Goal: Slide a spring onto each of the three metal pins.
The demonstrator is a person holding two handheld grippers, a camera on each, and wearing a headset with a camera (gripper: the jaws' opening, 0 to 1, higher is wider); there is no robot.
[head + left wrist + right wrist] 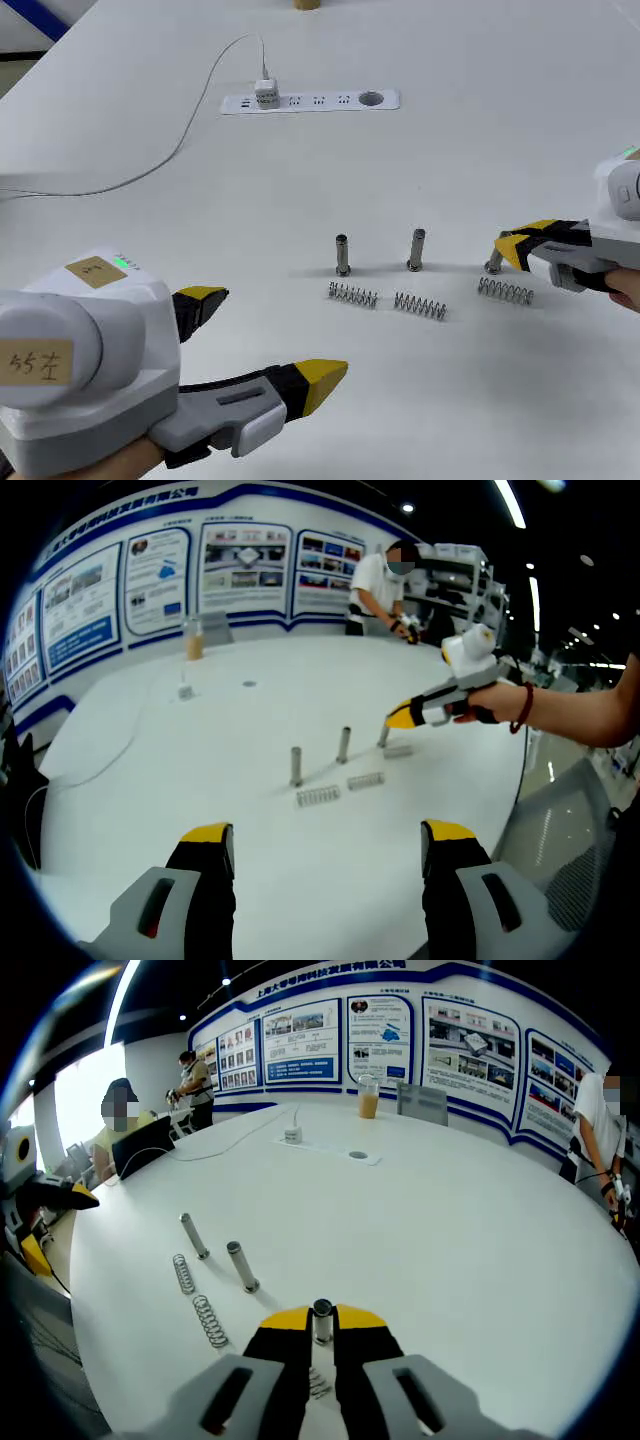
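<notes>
Three metal pins stand upright in a row on the white table: the left pin (342, 255), the middle pin (416, 250) and the right pin (493, 264). A spring lies flat in front of each: left spring (354, 294), middle spring (420, 305), right spring (505, 291). My right gripper (510, 245) comes in from the right. In the right gripper view its yellow-tipped jaws stand shut on the right pin (322, 1322), gripper (322, 1318). My left gripper (265, 335) hovers open near the table's front left, well short of the pins, with nothing between its jaws (325, 845).
A white power strip (310, 101) with a plugged charger (266, 93) and its cable lies at the back of the table. A cup (368, 1100) stands far back. People stand beyond the table edges. Bare tabletop surrounds the pins.
</notes>
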